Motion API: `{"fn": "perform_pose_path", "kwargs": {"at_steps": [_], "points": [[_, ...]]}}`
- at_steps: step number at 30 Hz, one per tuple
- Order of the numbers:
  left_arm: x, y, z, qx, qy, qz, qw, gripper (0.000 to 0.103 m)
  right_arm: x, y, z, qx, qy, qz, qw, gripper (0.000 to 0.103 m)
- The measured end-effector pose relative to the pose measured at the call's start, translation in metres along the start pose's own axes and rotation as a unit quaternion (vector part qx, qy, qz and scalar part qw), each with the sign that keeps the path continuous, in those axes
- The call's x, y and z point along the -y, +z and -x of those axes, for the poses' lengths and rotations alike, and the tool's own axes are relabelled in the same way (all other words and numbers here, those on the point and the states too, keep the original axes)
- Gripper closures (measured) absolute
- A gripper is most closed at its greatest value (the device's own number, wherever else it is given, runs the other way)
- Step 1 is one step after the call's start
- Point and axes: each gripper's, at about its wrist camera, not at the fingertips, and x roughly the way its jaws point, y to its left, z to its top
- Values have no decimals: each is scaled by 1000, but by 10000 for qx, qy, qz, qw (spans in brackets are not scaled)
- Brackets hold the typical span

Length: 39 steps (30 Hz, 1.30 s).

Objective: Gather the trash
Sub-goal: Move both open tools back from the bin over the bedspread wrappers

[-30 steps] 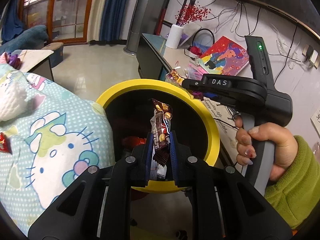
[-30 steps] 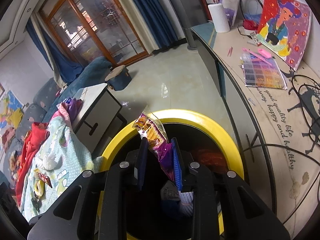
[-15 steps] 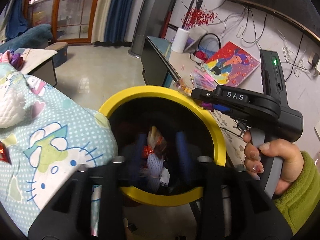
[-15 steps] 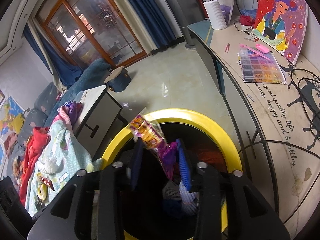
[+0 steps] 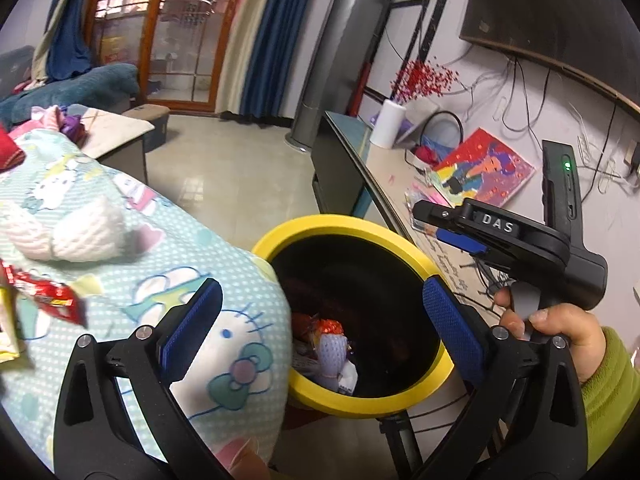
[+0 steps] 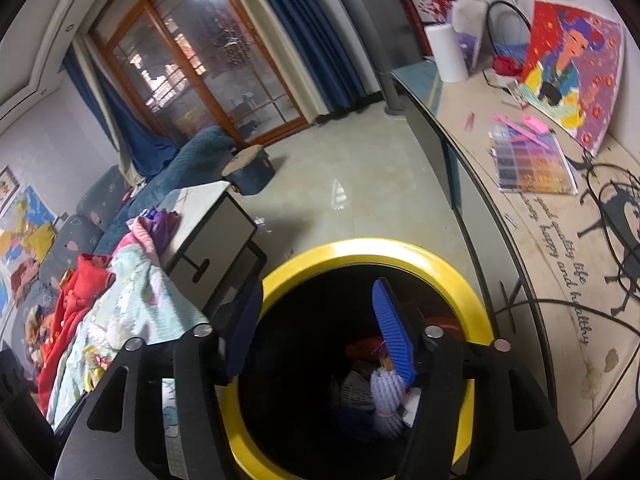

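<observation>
Drop step, both sides. My left gripper [image 5: 320, 330] has its jaws just opened as wide as they go, nothing between the blue pads; the wrapper it carried now lies in the bin [image 5: 344, 224]. My right gripper [image 6: 316, 332] has also just been opening, jaws about half apart and empty, hanging over the same bin [image 6: 460, 280]; its purple wrapper has gone from between them, presumably down among the trash, though I cannot pick it out. At the bottom I see crinkled foil wrappers [image 5: 326, 326], a white foam net sleeve [image 6: 386, 394], and printed paper. Bin is round, black inside, with a thick smooth yellow rim. Judgement: this deposit is done, more collecting remains. A red wrapper [image 5: 52, 300] and a yellowish one beside it lie on the blanket [image 5: 168, 264] at left, soft, quilted, cartoon-printed, bulging against the rim. Next move, I'd say: swing left toward that red wrapper, come down over it with jaws open, pinch the thin foil without gathering cloth. Foil looks light and slippery; soft bedding will give under the pads.
</observation>
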Motion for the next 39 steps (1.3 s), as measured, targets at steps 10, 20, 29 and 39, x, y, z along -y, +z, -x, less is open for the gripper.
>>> {"fn": "perform_pose_path", "kwargs": {"at_steps": [10, 20, 29, 39], "points": [[-24, 8, 42, 482, 481, 192, 9975, 11, -65, -7, 20, 124, 488, 717, 9962, 34], [-58, 6, 82, 777, 867, 416, 9923, 11, -117, -24, 26, 60, 859, 1337, 9873, 33], [-84, 4, 109, 1056, 1154, 624, 9857, 11, -148, -39, 24, -51, 1069, 1718, 9793, 33], [-110, 0, 134, 1255, 1421, 778, 9788, 11, -174, -52, 19, -220, 1327, 1985, 9708, 33]]}}
